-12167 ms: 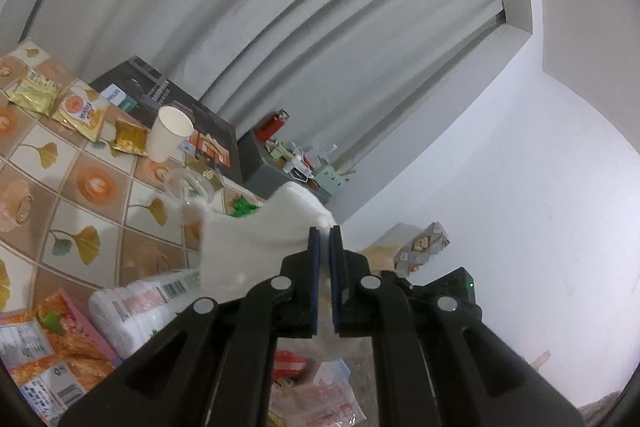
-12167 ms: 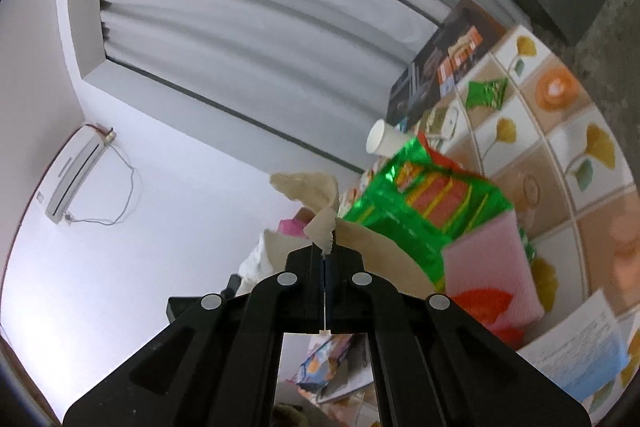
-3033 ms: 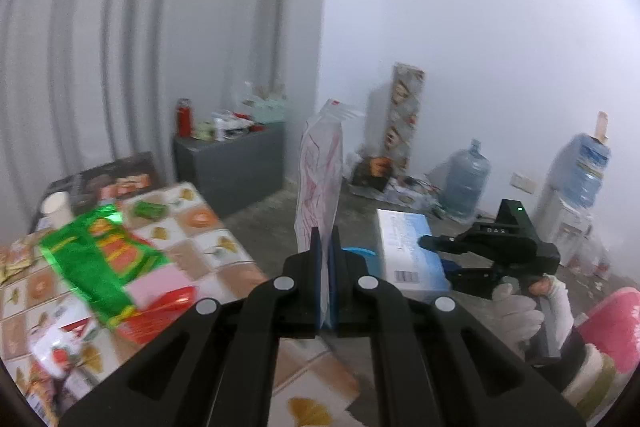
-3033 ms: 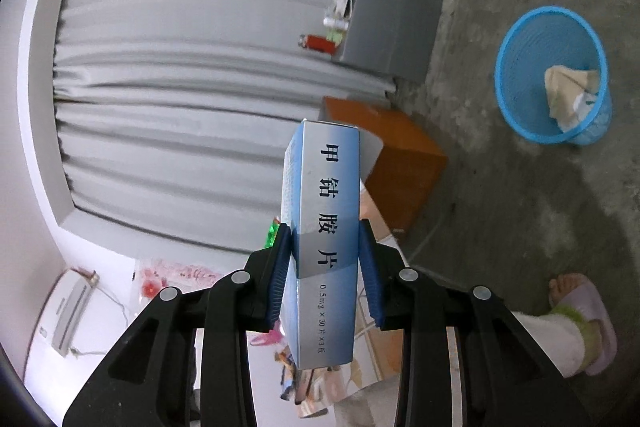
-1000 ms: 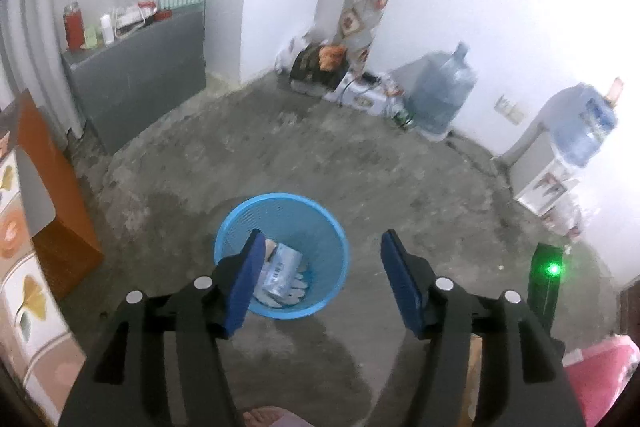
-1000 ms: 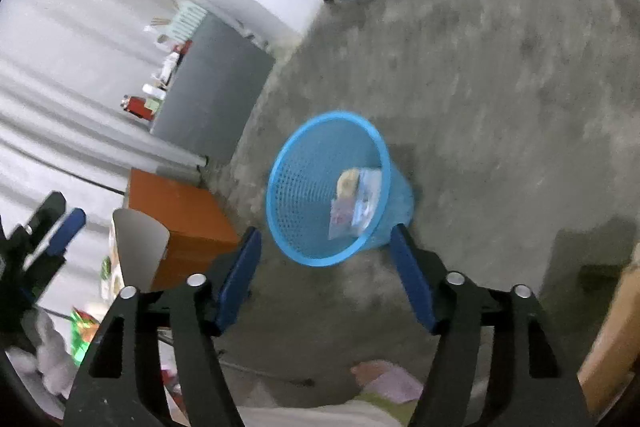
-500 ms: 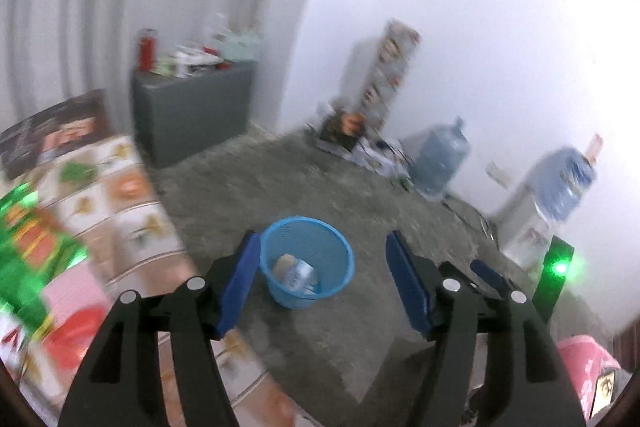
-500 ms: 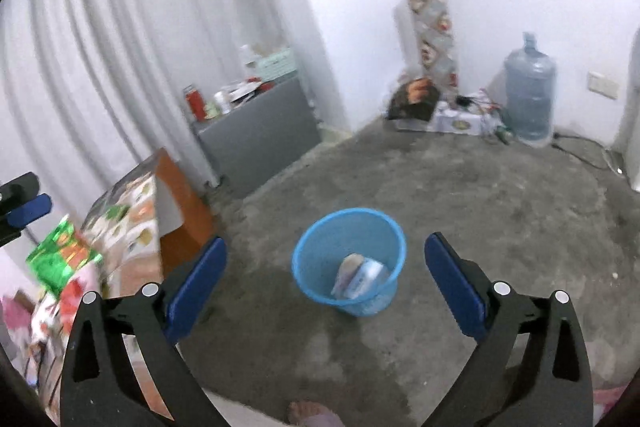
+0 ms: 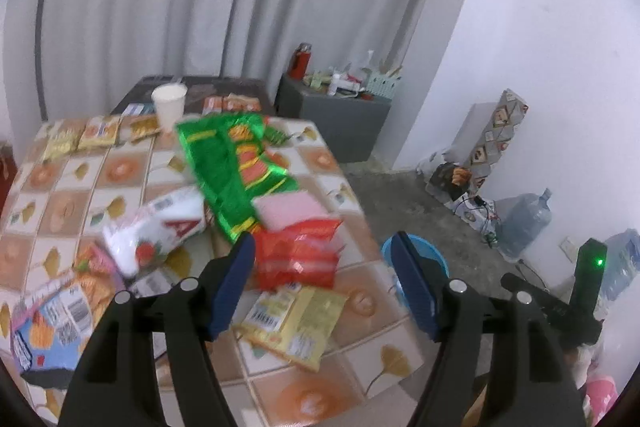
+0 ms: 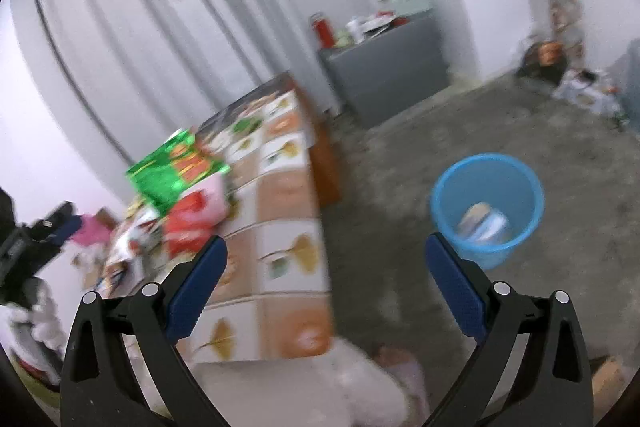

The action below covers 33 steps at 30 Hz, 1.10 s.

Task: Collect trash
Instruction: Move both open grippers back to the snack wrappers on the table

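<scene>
My left gripper (image 9: 324,267) is open and empty above the near right part of the tiled table (image 9: 60,203). Below it lie a red packet (image 9: 296,255) and a yellow packet (image 9: 296,319). A big green packet (image 9: 232,167), a pink pad (image 9: 288,211) and a white packet (image 9: 156,227) lie further in. My right gripper (image 10: 326,267) is open and empty over the floor beside the table (image 10: 288,259). The blue trash basket (image 10: 488,207) stands on the floor to its right, with a box and cloth inside. Its rim shows in the left wrist view (image 9: 386,247).
A paper cup (image 9: 169,107) and small sachets (image 9: 98,133) sit at the table's far side. A grey cabinet (image 9: 336,123) with bottles stands by the curtain. A water jug (image 9: 524,223) and boxes line the right wall. The other gripper's handle (image 9: 560,303) is at right.
Both grippers dropped what they held into the blue basket and opened. Both views have swung from the basket back toward the table; the left one is now over the packets.
</scene>
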Available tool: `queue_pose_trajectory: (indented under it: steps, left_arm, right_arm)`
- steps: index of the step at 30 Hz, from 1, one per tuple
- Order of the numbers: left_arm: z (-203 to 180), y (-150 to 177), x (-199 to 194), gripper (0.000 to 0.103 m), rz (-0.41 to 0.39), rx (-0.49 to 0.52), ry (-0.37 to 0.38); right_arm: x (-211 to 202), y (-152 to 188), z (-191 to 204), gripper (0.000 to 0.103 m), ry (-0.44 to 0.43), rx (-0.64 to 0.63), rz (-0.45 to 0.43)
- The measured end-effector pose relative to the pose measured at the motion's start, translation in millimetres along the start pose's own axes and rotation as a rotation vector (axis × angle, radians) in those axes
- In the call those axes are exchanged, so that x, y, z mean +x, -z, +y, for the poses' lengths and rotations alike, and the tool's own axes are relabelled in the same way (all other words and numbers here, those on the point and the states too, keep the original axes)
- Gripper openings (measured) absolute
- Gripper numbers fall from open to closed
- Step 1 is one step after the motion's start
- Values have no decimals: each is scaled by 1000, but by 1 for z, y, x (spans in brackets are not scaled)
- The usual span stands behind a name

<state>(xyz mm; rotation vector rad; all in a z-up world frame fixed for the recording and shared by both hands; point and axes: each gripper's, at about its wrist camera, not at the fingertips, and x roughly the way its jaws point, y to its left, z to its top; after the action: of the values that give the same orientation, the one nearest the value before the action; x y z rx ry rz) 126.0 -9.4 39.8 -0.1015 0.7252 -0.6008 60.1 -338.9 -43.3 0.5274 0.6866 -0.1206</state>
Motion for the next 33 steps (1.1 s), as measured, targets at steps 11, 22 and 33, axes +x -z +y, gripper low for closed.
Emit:
queue_pose_trajectory:
  steps: [11,22,33]
  left_arm:
    - [-28,54,28,68,70,215,-64]
    - [-37,94,63,65,104,372,-125]
    - [-32,114,92,64,150,426,-154]
  right_arm:
    - [29,-3,49,83,-206,18,118]
    - [80,-34,98,68,-348,-40,208]
    - [149,-53,134,62,-347,-102,275]
